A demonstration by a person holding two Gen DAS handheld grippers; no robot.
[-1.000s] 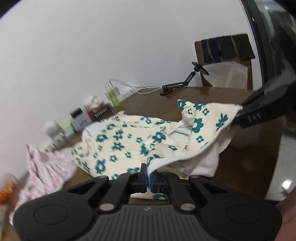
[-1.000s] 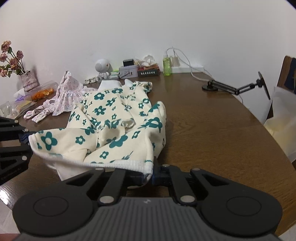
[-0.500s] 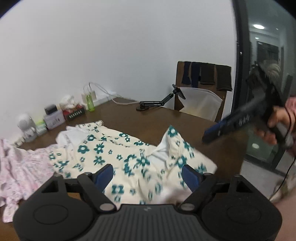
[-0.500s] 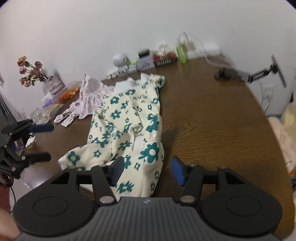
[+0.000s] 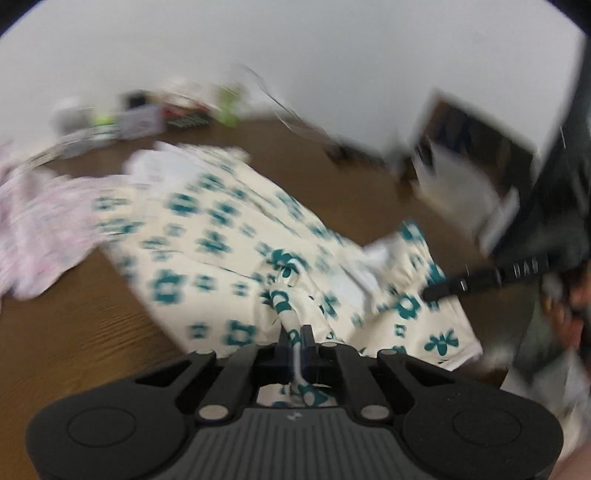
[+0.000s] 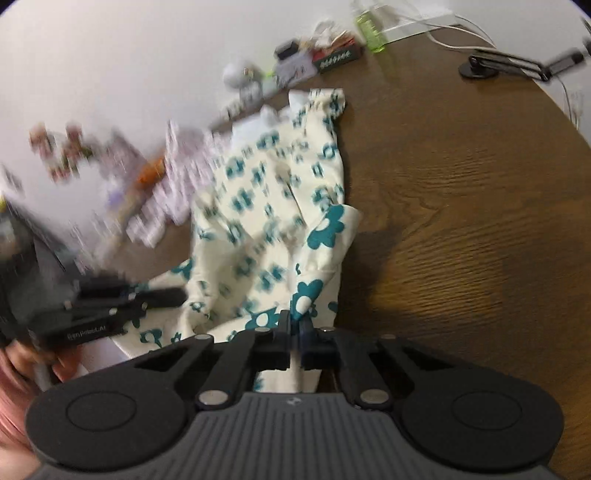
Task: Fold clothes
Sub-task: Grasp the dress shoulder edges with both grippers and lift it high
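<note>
We are seeing soft matt cloth in the cream flowered garment [image 6: 273,206], grained brown wood with a slight sheen on the table [image 6: 461,206], and matt black plastic on the right gripper [image 6: 294,328], ribbed behind.

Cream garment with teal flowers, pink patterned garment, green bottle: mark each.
cream garment with teal flowers [image 5: 207,240]: left wrist view, flat middle panel.
pink patterned garment [image 5: 40,221]: left wrist view, crumpled body, blurred.
green bottle [image 6: 369,27]: right wrist view, bottle's body by the wall.
</note>
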